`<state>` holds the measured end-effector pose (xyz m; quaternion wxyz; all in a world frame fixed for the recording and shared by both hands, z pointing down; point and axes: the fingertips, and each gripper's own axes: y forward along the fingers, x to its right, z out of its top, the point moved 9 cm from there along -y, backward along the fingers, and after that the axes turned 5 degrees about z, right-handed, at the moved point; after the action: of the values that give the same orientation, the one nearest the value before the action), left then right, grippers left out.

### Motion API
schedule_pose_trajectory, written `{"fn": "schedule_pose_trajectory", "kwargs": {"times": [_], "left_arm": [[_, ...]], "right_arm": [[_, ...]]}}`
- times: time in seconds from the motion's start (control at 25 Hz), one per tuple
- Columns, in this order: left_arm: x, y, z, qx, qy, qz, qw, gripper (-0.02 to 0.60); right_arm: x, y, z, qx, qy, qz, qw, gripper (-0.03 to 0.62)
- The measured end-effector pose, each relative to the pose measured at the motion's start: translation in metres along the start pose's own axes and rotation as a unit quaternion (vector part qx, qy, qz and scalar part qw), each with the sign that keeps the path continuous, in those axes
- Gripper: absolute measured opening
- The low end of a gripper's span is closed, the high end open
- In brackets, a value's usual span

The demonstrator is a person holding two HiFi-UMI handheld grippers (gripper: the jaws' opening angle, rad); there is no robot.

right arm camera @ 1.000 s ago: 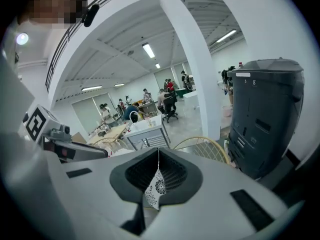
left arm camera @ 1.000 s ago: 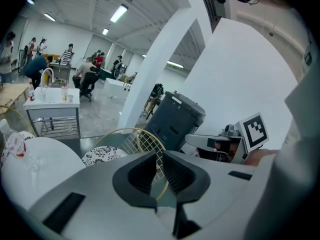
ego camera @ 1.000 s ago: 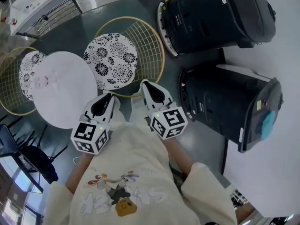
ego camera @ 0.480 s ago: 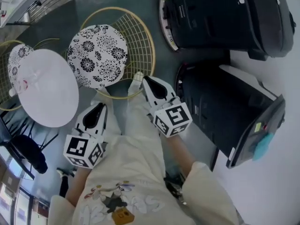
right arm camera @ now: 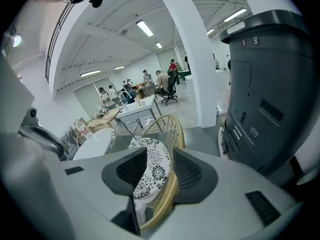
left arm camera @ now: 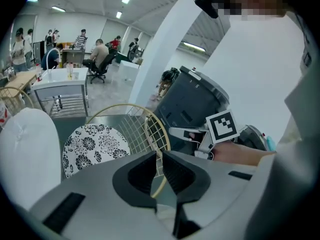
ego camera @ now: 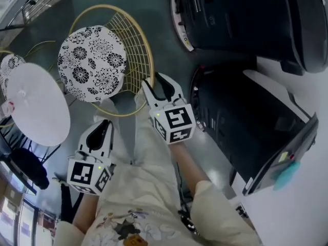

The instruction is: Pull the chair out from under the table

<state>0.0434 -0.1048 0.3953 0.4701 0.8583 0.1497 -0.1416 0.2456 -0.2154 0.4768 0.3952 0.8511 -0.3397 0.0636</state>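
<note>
The chair point(ego camera: 92, 63) has a gold wire back and a round black-and-white floral cushion. It stands next to the round white table point(ego camera: 33, 111). My right gripper point(ego camera: 156, 81) is at the chair's back rim point(ego camera: 146, 70). In the right gripper view its jaws have just been opening, and the right gripper point(right arm camera: 160, 154) is open with the gold rim point(right arm camera: 172, 129) running between the pads. My left gripper point(ego camera: 104, 123) hangs lower, just short of the rim's near edge. In the left gripper view the left gripper point(left arm camera: 159, 156) shows only a thin slit, with nothing held.
Two large dark machines point(ego camera: 241, 14) point(ego camera: 246, 122) stand close on the right of the chair. A second floral chair point(ego camera: 10, 65) sits behind the table. A dark chair base point(ego camera: 25, 168) is at the lower left. A white desk point(left arm camera: 60, 81) and people are far off.
Both grippers have come down. The right gripper reached the chair's back rim and its jaws opened around it. The left gripper dropped lower and nearer the person's body.
</note>
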Motion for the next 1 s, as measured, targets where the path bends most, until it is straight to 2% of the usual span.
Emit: {"fn": "schedule_pose_trajectory", "kwargs": {"times": [0.32, 0.36, 0.4, 0.44, 0.68, 0.76, 0.84, 0.92, 1.0], "left_arm": [[0.014, 0.030, -0.006, -0.017, -0.006, 0.010, 0.9998, 0.046], [0.015, 0.034, -0.008, -0.018, -0.007, 0.014, 0.9997, 0.046], [0.015, 0.037, -0.009, -0.020, -0.008, 0.016, 0.9996, 0.046], [0.015, 0.039, -0.010, -0.022, -0.010, 0.019, 0.9995, 0.046], [0.024, 0.045, -0.016, -0.041, -0.008, 0.024, 0.9989, 0.046], [0.029, 0.047, -0.016, -0.043, -0.003, 0.024, 0.9988, 0.046], [0.031, 0.049, -0.014, -0.042, -0.002, 0.026, 0.9988, 0.046], [0.031, 0.050, -0.017, -0.043, -0.004, 0.029, 0.9986, 0.046], [0.030, 0.055, -0.022, -0.050, -0.008, 0.032, 0.9982, 0.046]], "right_arm": [[0.027, 0.037, -0.011, -0.015, -0.013, -0.041, 0.999, 0.144], [0.032, 0.040, -0.011, -0.013, -0.015, -0.048, 0.999, 0.123], [0.036, 0.041, -0.010, -0.012, -0.022, -0.053, 0.998, 0.047], [0.039, 0.041, -0.010, -0.013, -0.031, -0.053, 0.998, 0.026], [0.029, 0.038, -0.009, -0.035, -0.076, -0.069, 0.994, 0.008], [0.038, 0.033, -0.017, -0.048, -0.065, -0.092, 0.992, 0.008], [0.057, 0.023, -0.031, -0.057, -0.026, -0.108, 0.992, 0.007], [0.066, 0.012, -0.038, -0.032, 0.039, -0.080, 0.996, 0.008], [0.058, 0.012, -0.030, -0.007, 0.060, -0.035, 0.998, 0.009]]}}
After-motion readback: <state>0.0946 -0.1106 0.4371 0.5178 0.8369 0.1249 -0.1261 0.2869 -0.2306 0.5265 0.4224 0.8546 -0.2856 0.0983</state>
